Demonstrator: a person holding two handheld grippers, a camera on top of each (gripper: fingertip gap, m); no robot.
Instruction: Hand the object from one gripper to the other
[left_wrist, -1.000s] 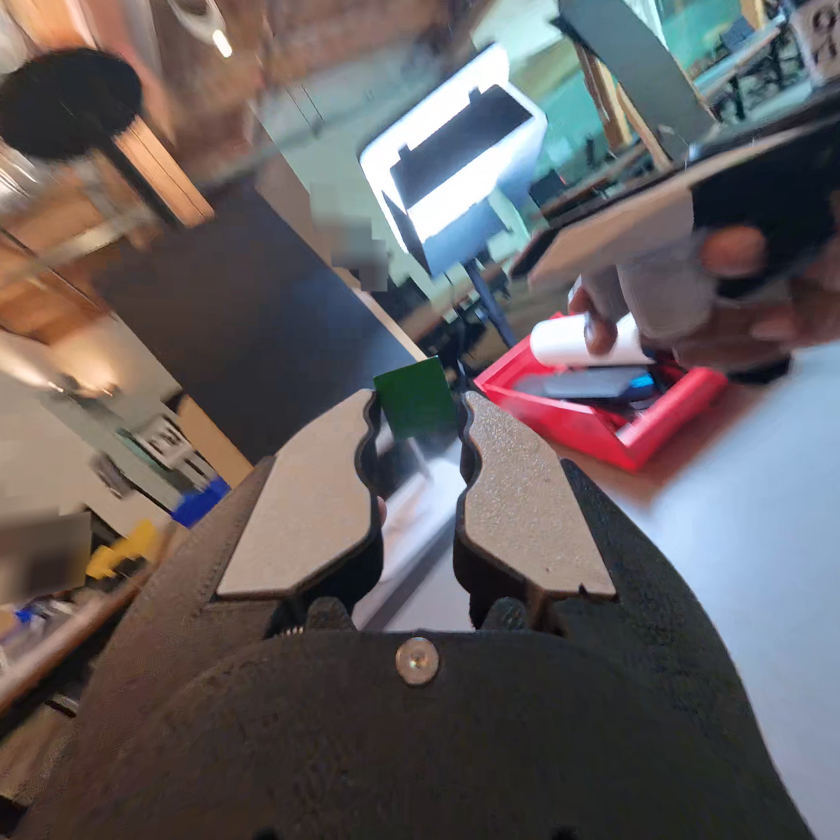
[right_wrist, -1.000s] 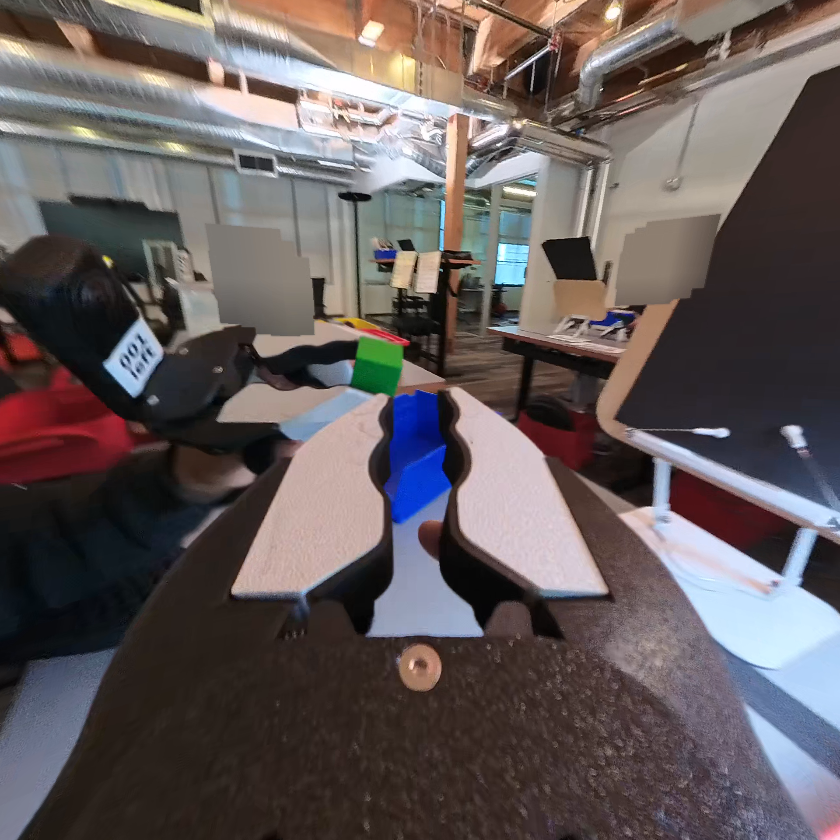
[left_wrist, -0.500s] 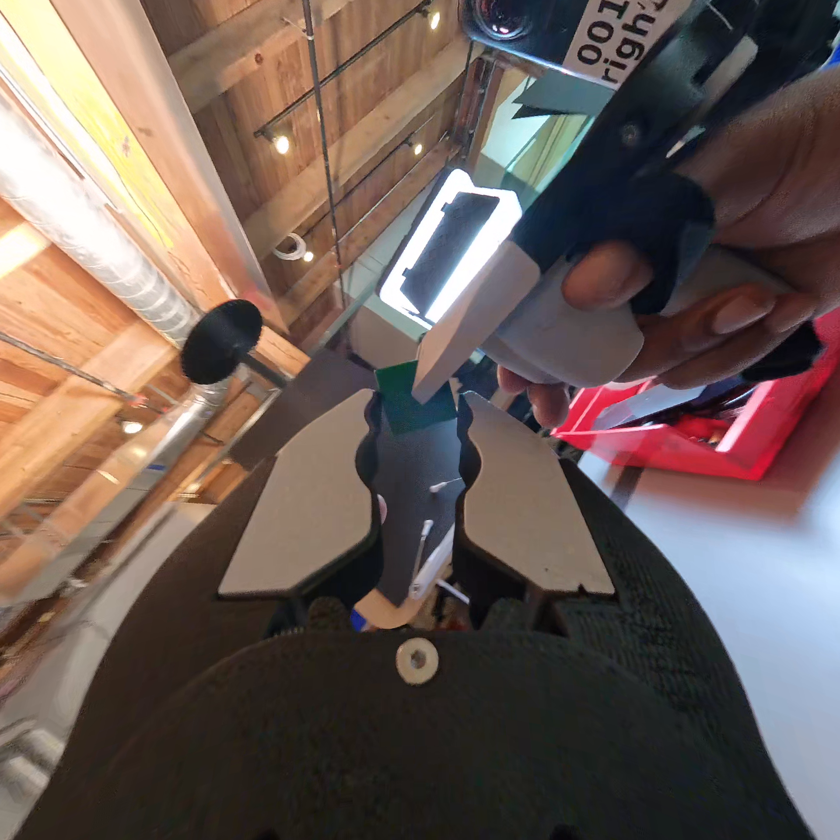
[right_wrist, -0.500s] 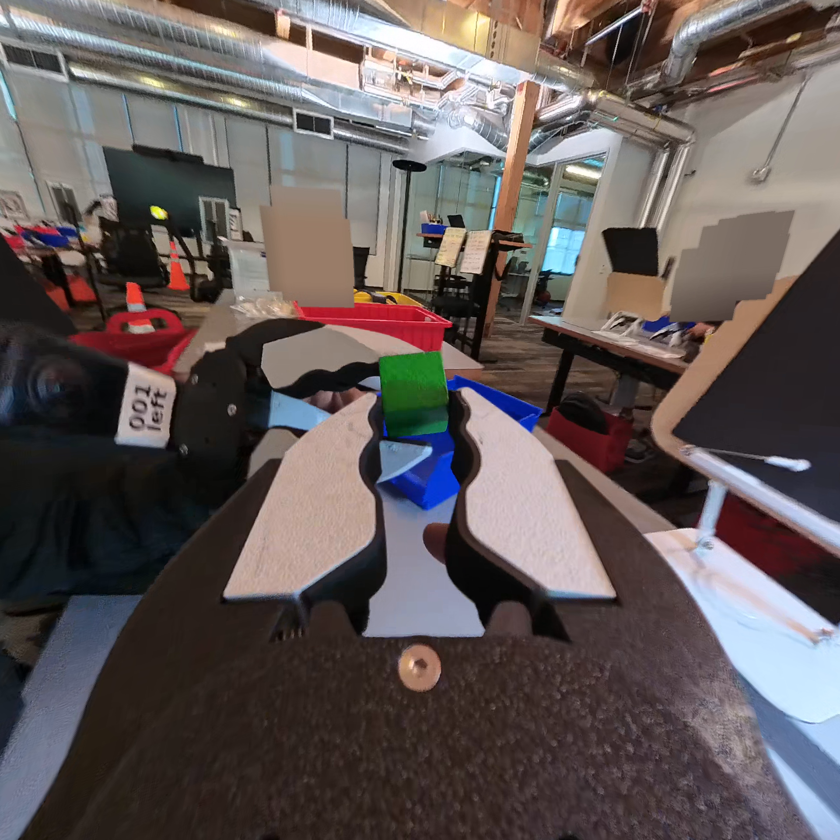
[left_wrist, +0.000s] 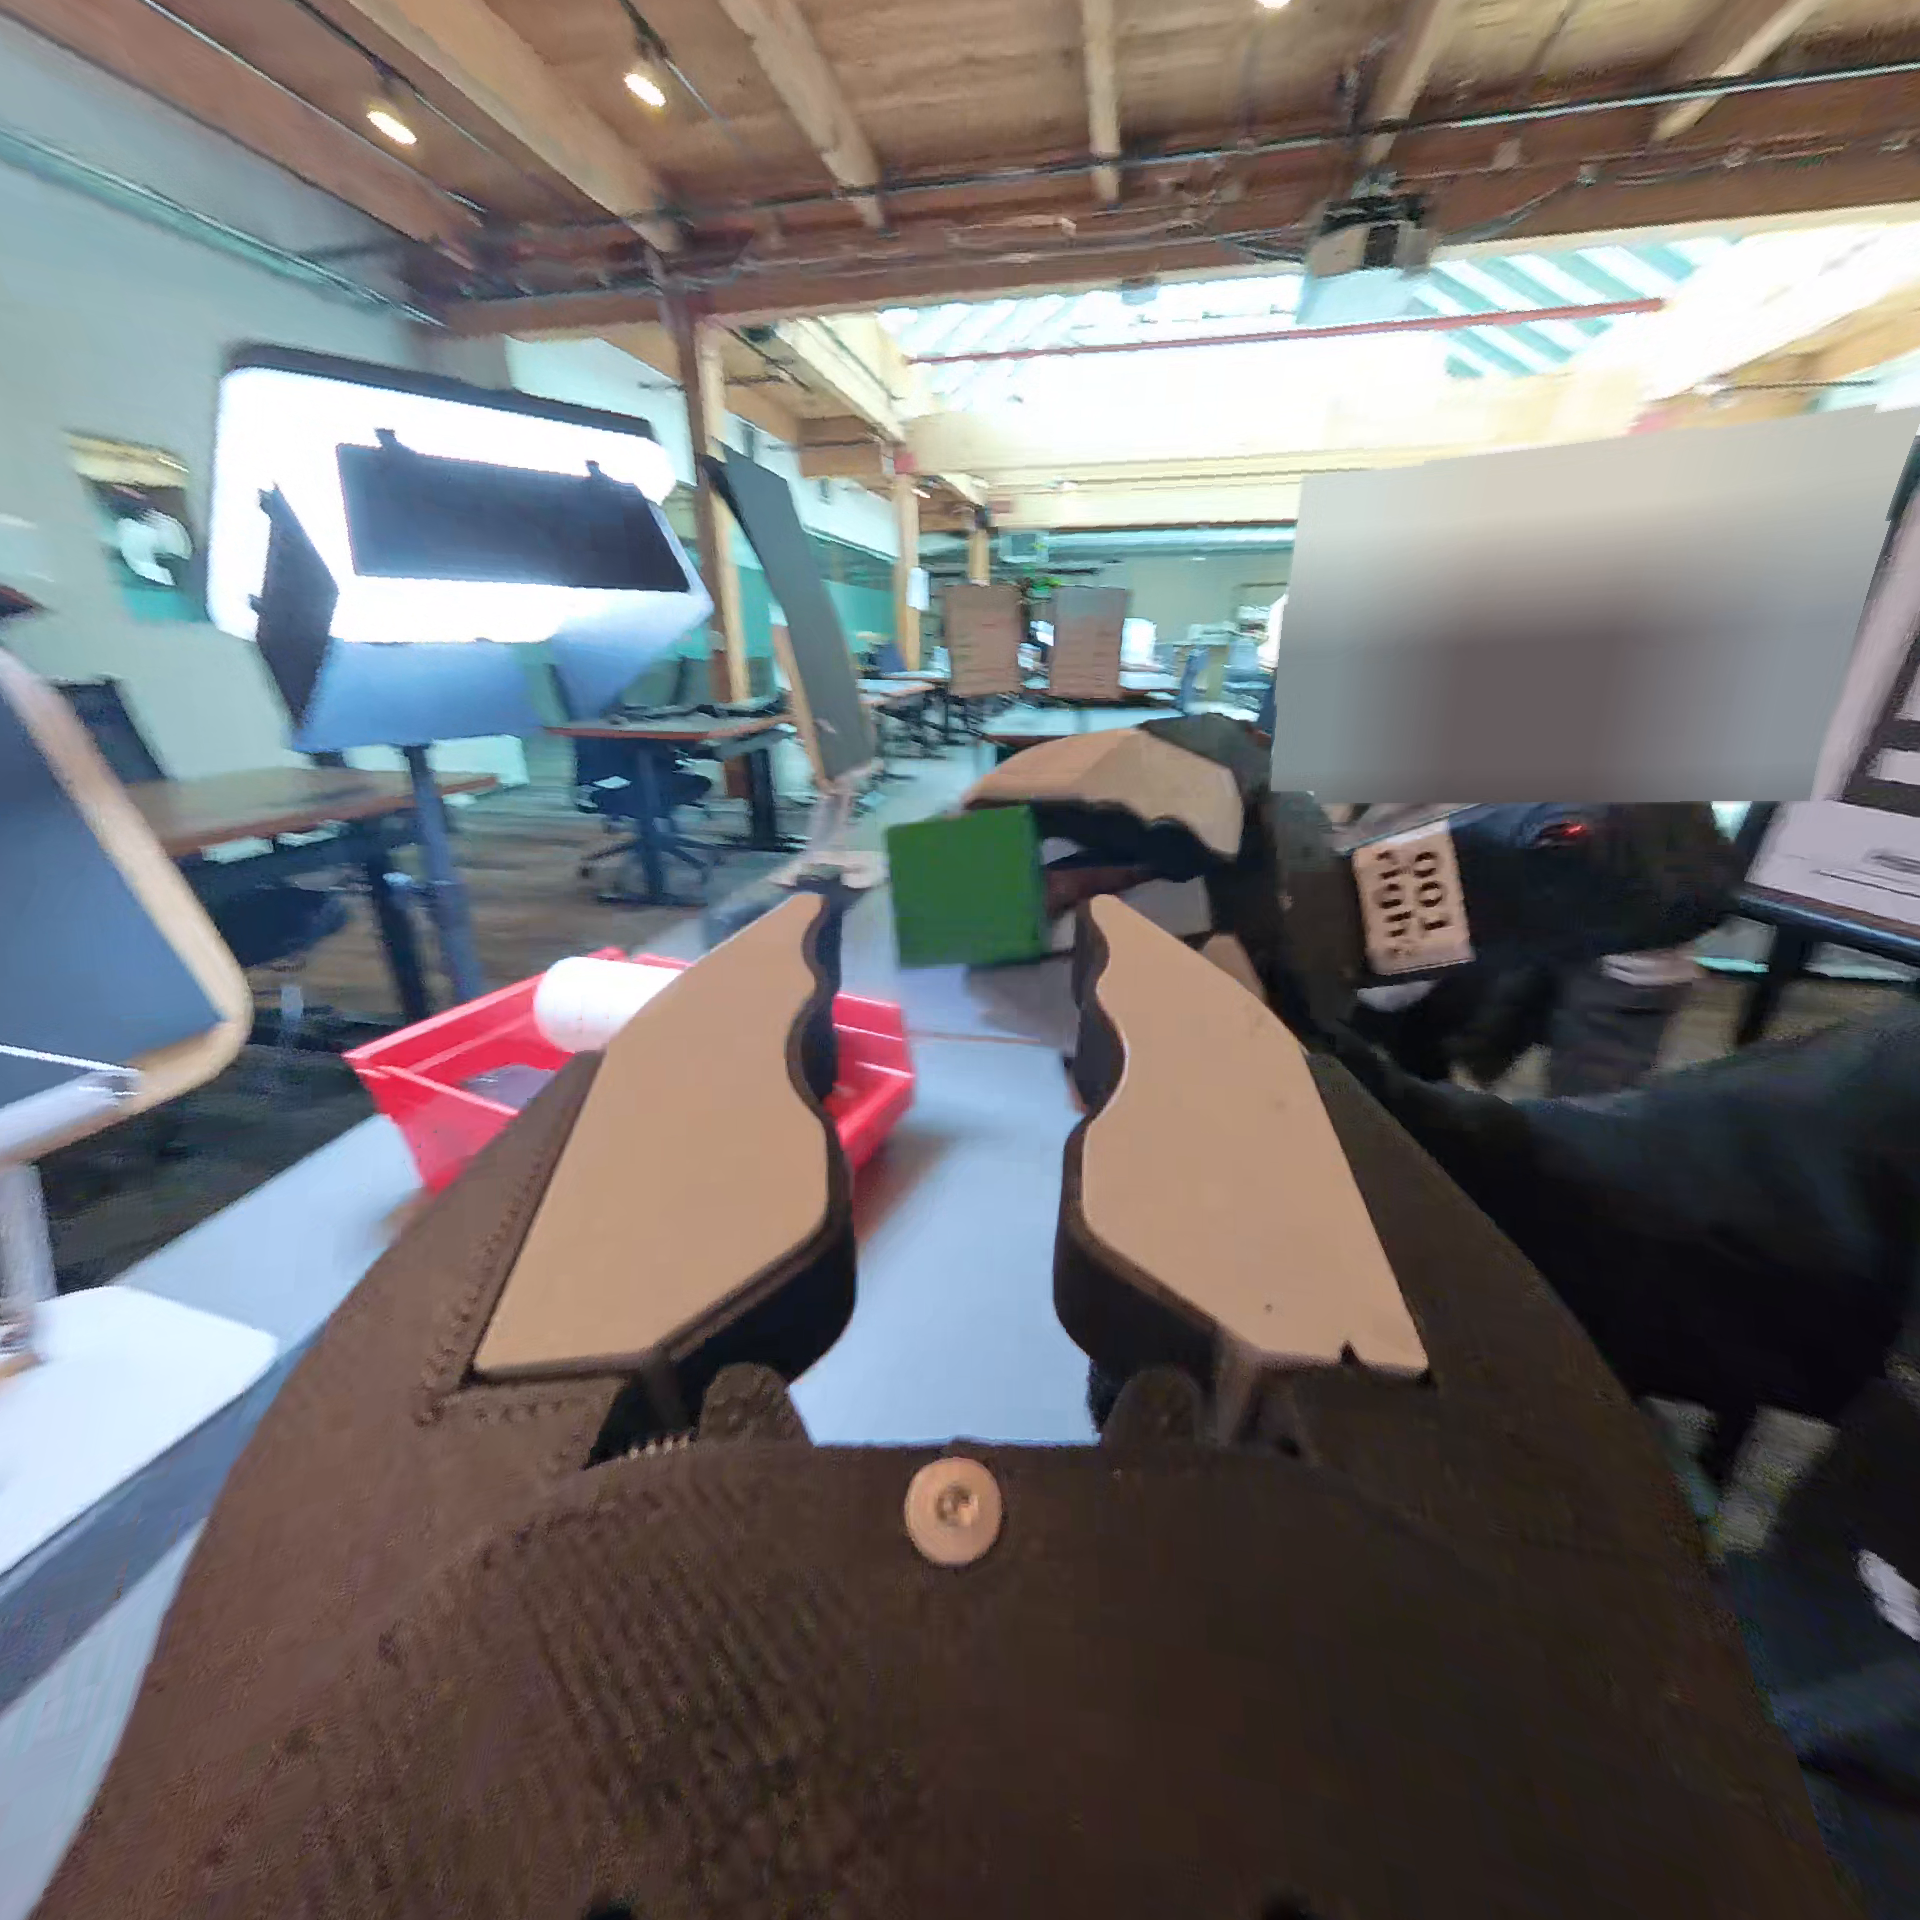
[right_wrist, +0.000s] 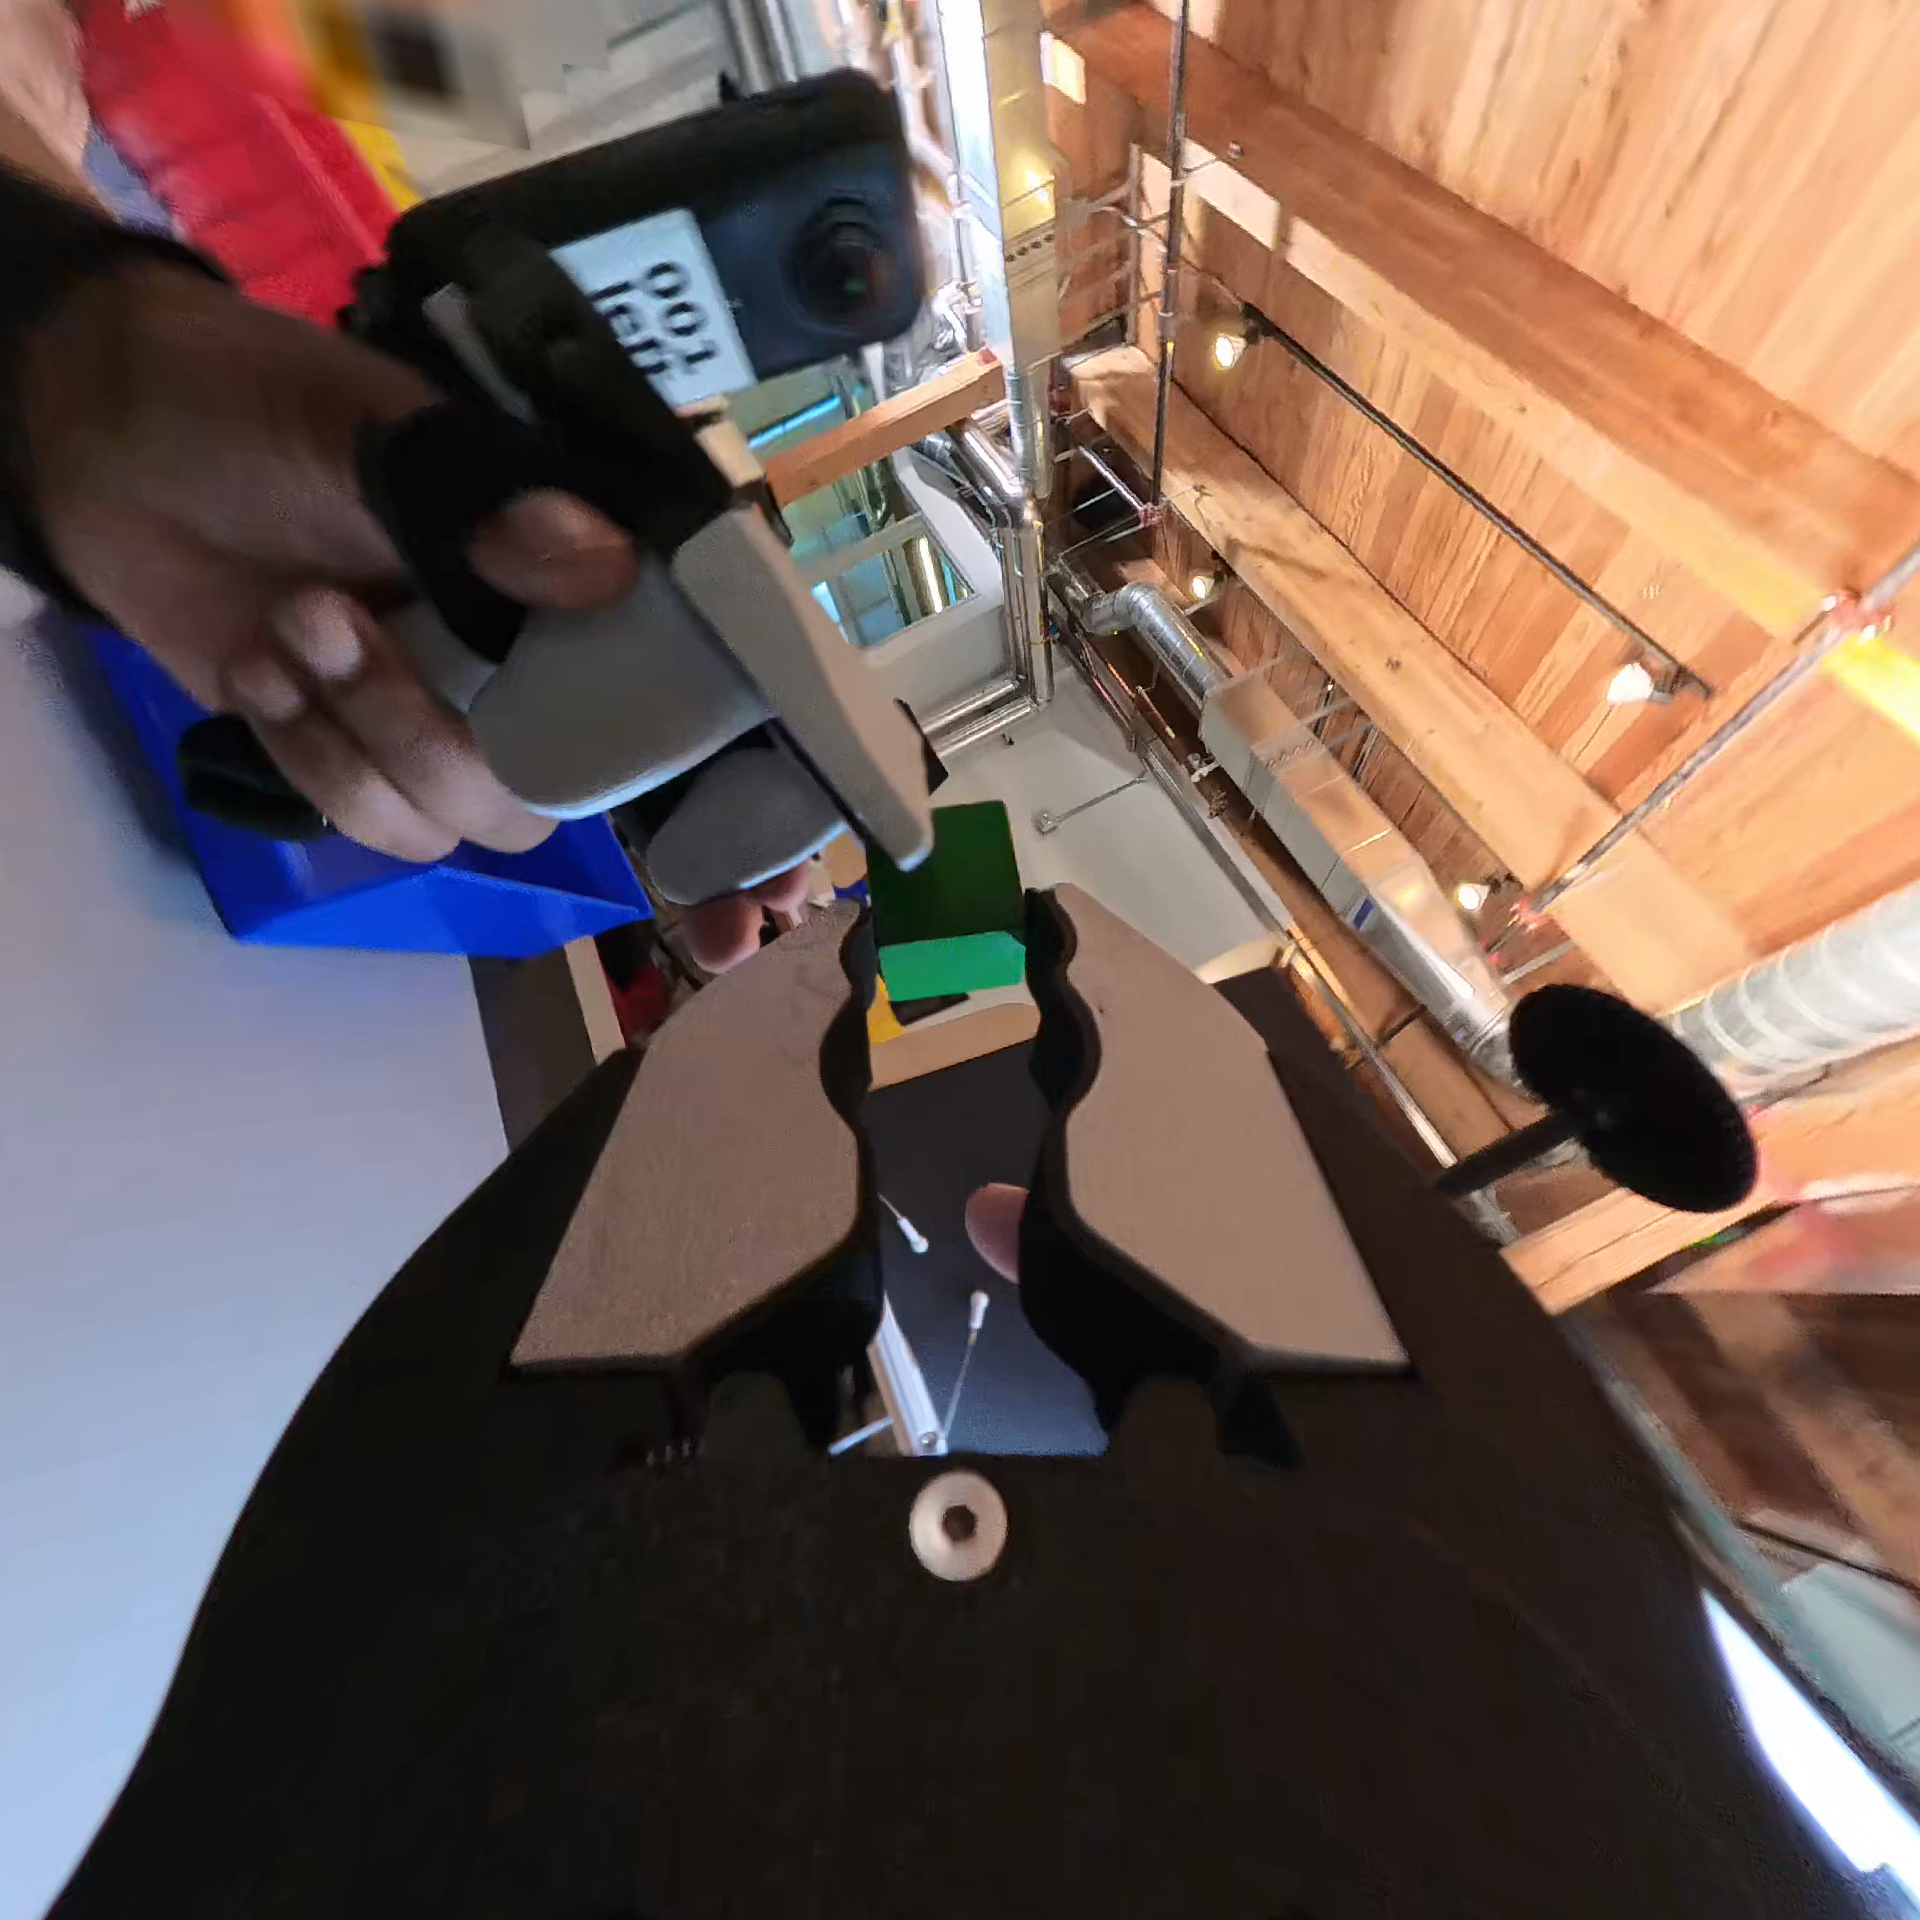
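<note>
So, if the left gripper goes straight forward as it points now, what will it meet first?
Probably the green cube, held by the right gripper, just past the open left gripper's fingertips and in line with its gap; depth is unclear.

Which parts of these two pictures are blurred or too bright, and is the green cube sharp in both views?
Left wrist view: the light panel and skylight are blown out, the edges smear, and the green cube is fairly sharp. Right wrist view: the hand and left edge are motion-blurred, and the cube stays sharp but shadowed.
</note>
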